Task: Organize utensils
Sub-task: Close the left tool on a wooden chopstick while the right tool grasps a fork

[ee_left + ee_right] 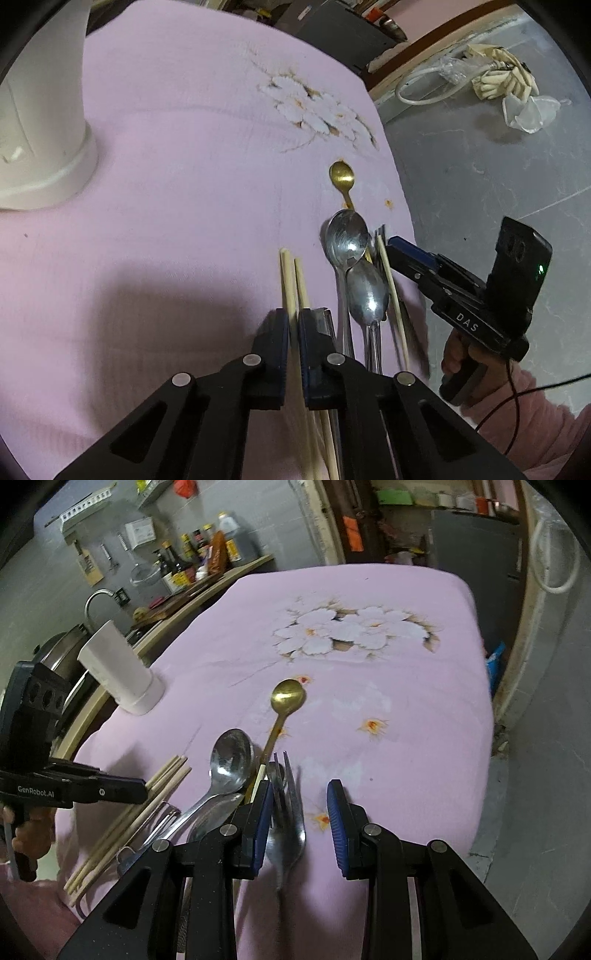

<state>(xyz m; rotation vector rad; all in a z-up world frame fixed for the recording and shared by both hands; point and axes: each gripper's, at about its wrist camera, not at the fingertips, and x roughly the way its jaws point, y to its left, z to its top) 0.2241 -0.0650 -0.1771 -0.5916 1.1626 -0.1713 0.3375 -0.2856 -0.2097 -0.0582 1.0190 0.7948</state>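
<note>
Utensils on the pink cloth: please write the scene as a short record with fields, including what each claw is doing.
surface: pink cloth with a flower print
left claw: shut on chopsticks
right claw: open, pads apart; a fork lies between them, not pressed
silver spoons: two, overlapping, one beyond the other
gold spoon: farthest, bowl pointing away, handle running under the silver spoons
loose chopstick: beside the spoons, on the right claw's side
white container: upright, near the cloth's edge
</note>
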